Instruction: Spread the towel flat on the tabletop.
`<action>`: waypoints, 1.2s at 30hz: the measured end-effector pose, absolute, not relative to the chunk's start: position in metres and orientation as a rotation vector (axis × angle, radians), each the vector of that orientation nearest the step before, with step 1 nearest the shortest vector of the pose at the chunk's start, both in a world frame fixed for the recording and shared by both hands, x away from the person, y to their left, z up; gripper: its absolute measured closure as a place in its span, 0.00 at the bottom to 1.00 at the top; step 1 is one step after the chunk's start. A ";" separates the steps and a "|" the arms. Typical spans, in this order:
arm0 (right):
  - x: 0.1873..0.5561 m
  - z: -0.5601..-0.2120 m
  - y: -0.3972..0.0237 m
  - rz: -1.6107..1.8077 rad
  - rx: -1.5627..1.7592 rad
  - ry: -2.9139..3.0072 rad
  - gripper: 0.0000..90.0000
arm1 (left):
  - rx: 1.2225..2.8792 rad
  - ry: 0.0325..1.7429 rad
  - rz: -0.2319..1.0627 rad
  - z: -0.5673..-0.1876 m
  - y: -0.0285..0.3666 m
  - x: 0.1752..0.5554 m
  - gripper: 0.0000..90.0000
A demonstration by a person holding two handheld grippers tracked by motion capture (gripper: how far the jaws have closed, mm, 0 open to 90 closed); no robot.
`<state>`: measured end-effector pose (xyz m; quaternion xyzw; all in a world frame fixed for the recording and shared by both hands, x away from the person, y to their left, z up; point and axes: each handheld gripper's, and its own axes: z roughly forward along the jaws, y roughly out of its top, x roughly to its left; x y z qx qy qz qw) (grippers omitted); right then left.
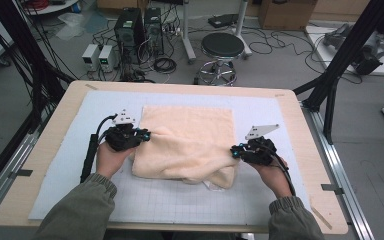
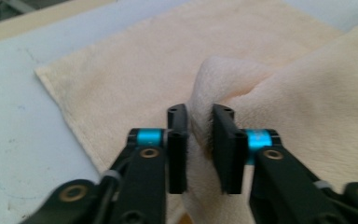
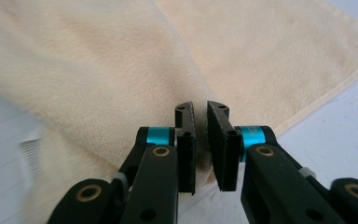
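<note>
- My left gripper (image 2: 199,122) has a bunched fold of the cream towel (image 1: 187,142) between slightly parted jaws; my right gripper (image 3: 200,116) likewise.
- The towel lies half-folded on the grey mat (image 1: 70,165) over the wooden table (image 1: 40,150).
- Beyond it: a stool (image 1: 222,46), computer towers (image 1: 139,27), cables.

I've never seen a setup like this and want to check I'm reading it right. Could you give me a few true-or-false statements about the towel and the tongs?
1. The fluffy cream towel lies on a pale gridded mat. True.
2. A fold of the towel sits between the jaws of the left tongs. True.
3. Both tongs work at the same edge of the towel. False: the left tongs are at its left edge and the right tongs at its right edge.
4. The towel is rolled into a tight tube. False: it lies spread out, partly folded over.
5. A round black stool stands beyond the table. True.
</note>
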<state>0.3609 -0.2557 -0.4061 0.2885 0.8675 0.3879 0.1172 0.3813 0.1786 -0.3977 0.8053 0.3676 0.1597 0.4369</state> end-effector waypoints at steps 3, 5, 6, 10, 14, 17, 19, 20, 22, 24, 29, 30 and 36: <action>0.360 -0.402 -0.259 1.172 0.850 2.505 0.80 | 1.965 0.904 0.401 -0.391 0.187 0.378 0.70; 0.350 -0.393 -0.264 1.222 0.813 2.475 0.78 | 1.924 0.877 0.395 -0.381 0.196 0.370 0.65; 0.344 -0.387 -0.266 1.242 0.798 2.459 0.77 | 1.912 0.864 0.399 -0.377 0.199 0.366 0.64; 0.317 -0.371 -0.268 1.302 0.712 2.424 0.73 | 1.905 0.778 0.399 -0.371 0.203 0.340 0.60; 0.289 -0.369 -0.260 1.337 0.588 2.462 0.70 | 1.945 0.697 0.370 -0.382 0.201 0.314 0.58; 0.279 -0.385 -0.250 1.288 0.526 2.535 0.69 | 1.994 0.642 0.333 -0.399 0.196 0.301 0.58; 0.280 -0.397 -0.246 1.264 0.532 2.565 0.67 | 2.060 0.618 0.292 -0.413 0.192 0.299 0.58; 0.283 -0.406 -0.243 1.249 0.556 2.584 0.65 | 2.086 0.617 0.271 -0.418 0.190 0.299 0.58; 0.290 -0.416 -0.237 1.217 0.572 2.595 0.63 | 2.173 0.609 0.205 -0.428 0.183 0.304 0.58; 0.297 -0.425 -0.231 1.190 0.596 2.614 0.62 | 2.211 0.597 0.222 -0.433 0.177 0.305 0.59; 0.313 -0.436 -0.223 1.186 0.628 2.643 0.79 | 2.213 0.626 0.257 -0.438 0.173 0.312 0.81; 0.313 -0.435 -0.224 1.193 0.629 2.644 0.82 | 2.213 0.630 0.256 -0.437 0.174 0.313 0.86; 0.306 -0.427 -0.228 1.207 0.614 2.625 0.86 | 2.168 0.640 0.299 -0.421 0.178 0.306 0.93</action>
